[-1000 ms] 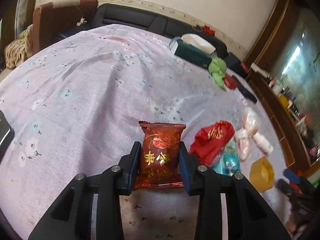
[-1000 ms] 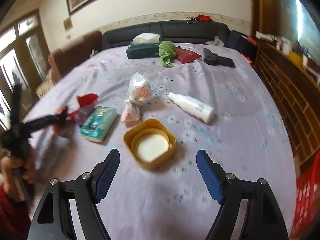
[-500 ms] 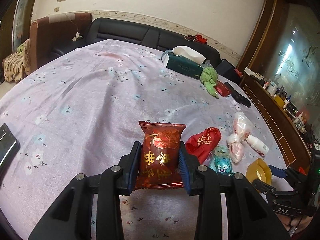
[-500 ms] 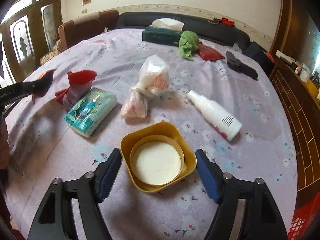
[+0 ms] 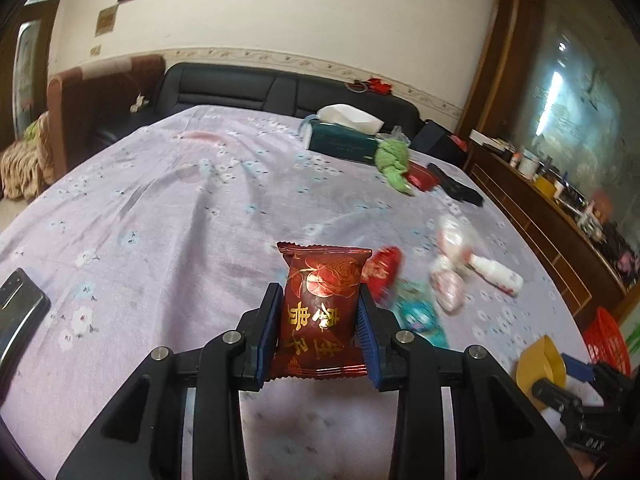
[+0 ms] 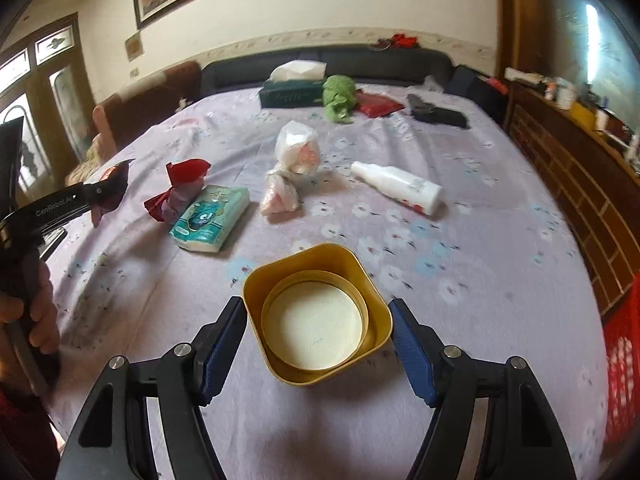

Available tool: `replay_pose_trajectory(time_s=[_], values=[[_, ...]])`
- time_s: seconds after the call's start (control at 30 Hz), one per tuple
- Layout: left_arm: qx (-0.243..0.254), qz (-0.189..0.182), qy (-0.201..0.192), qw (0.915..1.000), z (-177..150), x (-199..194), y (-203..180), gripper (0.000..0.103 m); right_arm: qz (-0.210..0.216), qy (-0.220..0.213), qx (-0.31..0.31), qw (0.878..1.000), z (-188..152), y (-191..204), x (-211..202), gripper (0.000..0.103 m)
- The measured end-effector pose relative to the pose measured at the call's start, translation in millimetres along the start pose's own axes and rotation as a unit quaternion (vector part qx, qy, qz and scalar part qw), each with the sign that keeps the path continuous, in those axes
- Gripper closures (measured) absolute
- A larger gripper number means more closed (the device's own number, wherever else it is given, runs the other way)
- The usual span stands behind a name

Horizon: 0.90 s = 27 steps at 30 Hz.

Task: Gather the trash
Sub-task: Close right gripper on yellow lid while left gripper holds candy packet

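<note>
My left gripper (image 5: pixel 319 332) is shut on a dark red snack packet (image 5: pixel 320 312) with gold writing, held above the purple flowered tablecloth (image 5: pixel 160 220). It also shows at the left of the right wrist view (image 6: pixel 108 190). My right gripper (image 6: pixel 318 340) is open, its blue pads on either side of a yellow square tub (image 6: pixel 318 314) with a white round inside, not pressing it. The tub also shows in the left wrist view (image 5: pixel 540 366). Crumpled red wrapper (image 6: pixel 178 190), teal tissue pack (image 6: pixel 210 218) and knotted plastic bags (image 6: pixel 290 168) lie beyond.
A white spray bottle (image 6: pixel 400 188), green cloth (image 6: pixel 338 96), tissue box (image 6: pixel 290 90), red pouch (image 6: pixel 376 104) and black object (image 6: pixel 436 112) lie further back. A phone (image 5: pixel 18 312) is at the left edge. A red basket (image 6: pixel 622 372) stands beside the table at the right.
My right gripper has moved forward so the yellow tub now sits between its open fingers. My left gripper has lifted and tilted up, still holding the red packet.
</note>
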<state>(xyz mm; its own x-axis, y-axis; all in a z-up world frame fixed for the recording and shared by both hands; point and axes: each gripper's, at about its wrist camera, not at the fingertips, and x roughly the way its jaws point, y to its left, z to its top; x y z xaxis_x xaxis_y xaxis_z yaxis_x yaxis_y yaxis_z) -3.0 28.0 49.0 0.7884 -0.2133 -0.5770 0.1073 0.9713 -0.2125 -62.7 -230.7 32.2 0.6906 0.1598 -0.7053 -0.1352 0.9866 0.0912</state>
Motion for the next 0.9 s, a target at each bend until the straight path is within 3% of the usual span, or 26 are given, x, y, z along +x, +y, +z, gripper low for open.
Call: replay_pose_trajectory(time_s=[0.3,0.47,0.9], values=[[0.075,-0.023,-0.001,0.9969,-43,-32,-56,0.068,-0.007,-0.039,0.034,0.999,-16,-13,-19,0.026],[0.114,-0.006,-0.016,0.9933,-57,-36,-77,0.068,-0.01,-0.04,0.035,0.999,-24,-12,-17,0.026],[0.131,0.013,-0.006,0.9913,-60,-31,-83,0.068,0.01,-0.035,0.058,0.998,-27,-21,-13,0.026]])
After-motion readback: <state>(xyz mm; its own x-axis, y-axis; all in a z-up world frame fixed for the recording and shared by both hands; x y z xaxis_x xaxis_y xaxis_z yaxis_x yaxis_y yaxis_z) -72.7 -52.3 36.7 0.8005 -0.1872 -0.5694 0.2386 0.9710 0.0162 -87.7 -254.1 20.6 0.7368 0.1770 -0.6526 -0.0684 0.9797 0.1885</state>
